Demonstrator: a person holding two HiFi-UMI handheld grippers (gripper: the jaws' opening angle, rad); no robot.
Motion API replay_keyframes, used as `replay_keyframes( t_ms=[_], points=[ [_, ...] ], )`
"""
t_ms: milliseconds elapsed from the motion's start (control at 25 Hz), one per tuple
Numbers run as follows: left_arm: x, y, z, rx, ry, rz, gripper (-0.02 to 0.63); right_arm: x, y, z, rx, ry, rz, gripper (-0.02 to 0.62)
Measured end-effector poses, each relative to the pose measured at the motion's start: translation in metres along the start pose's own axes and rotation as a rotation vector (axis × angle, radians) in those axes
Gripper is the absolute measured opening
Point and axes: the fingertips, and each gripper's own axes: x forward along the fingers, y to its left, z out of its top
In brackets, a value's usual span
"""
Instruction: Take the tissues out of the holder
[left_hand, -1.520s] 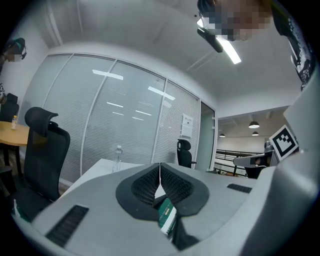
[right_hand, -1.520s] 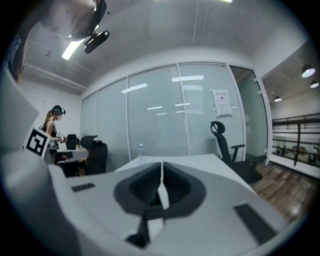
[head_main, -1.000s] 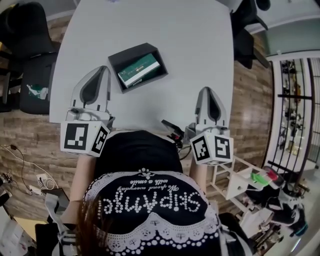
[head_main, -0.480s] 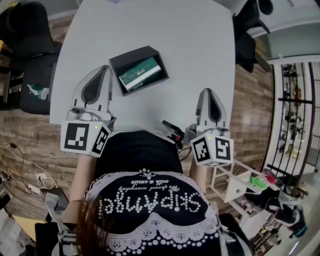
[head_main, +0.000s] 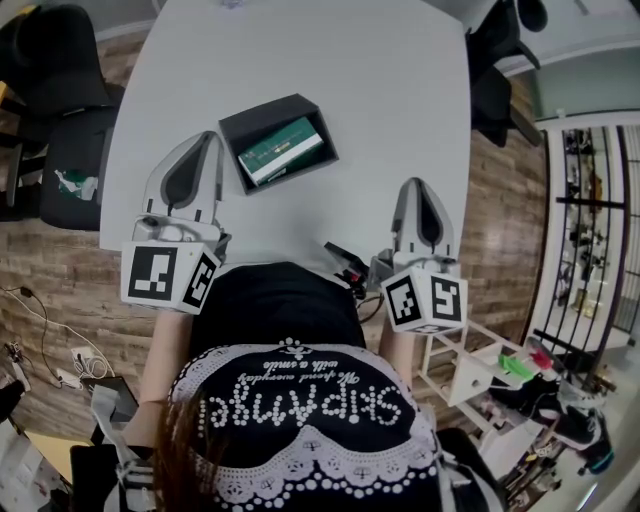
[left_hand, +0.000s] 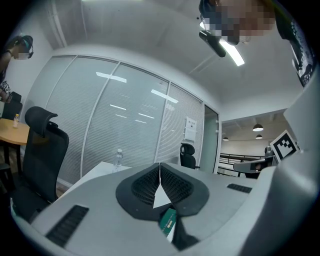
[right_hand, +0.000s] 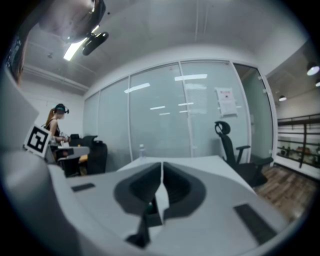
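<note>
In the head view a dark open holder (head_main: 252, 122) lies on the white table (head_main: 380, 90), and a green tissue pack (head_main: 280, 150) rests inside it. My left gripper (head_main: 207, 139) hovers just left of the holder, shut and empty. Over the table's near edge, well right of the holder, my right gripper (head_main: 417, 184) is also shut and empty. The left gripper view has the jaws (left_hand: 160, 166) pressed together, with the green pack (left_hand: 168, 222) peeking below them. In the right gripper view the gripper (right_hand: 161, 166) is shut too, and the dark holder (right_hand: 150, 211) shows faintly under it.
Black office chairs stand left of the table (head_main: 60, 110) and at its far right corner (head_main: 495, 60). A white rack (head_main: 470, 365) with small items sits by my right side. A water bottle (left_hand: 118, 156) stands at the table's far end. Glass walls surround the room.
</note>
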Motion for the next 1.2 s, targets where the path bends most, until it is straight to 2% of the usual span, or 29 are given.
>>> replay_keyframes(
  t_ms=[240,440,480,560,840,1200],
  points=[
    [-0.001,0.006,0.000,0.010,0.003,0.031,0.037,0.000,-0.002,0.000,0.001,0.004,-0.007,0.035],
    [-0.001,0.008,0.000,0.012,0.006,0.022,0.040,0.000,-0.002,-0.003,0.004,0.009,-0.008,0.035],
    [-0.001,0.008,0.000,0.016,0.009,0.015,0.052,0.000,-0.003,-0.003,0.005,0.009,-0.010,0.035],
    [0.001,0.006,0.001,0.028,0.022,-0.005,0.138,-0.001,-0.004,-0.004,0.007,0.009,-0.014,0.035],
    [0.008,-0.003,-0.014,0.105,0.134,-0.105,0.270,-0.009,-0.010,-0.011,0.032,0.017,-0.036,0.035],
    [0.022,-0.020,-0.029,0.162,0.237,-0.213,0.330,-0.028,-0.016,-0.025,0.073,0.023,-0.061,0.035]
  ],
)
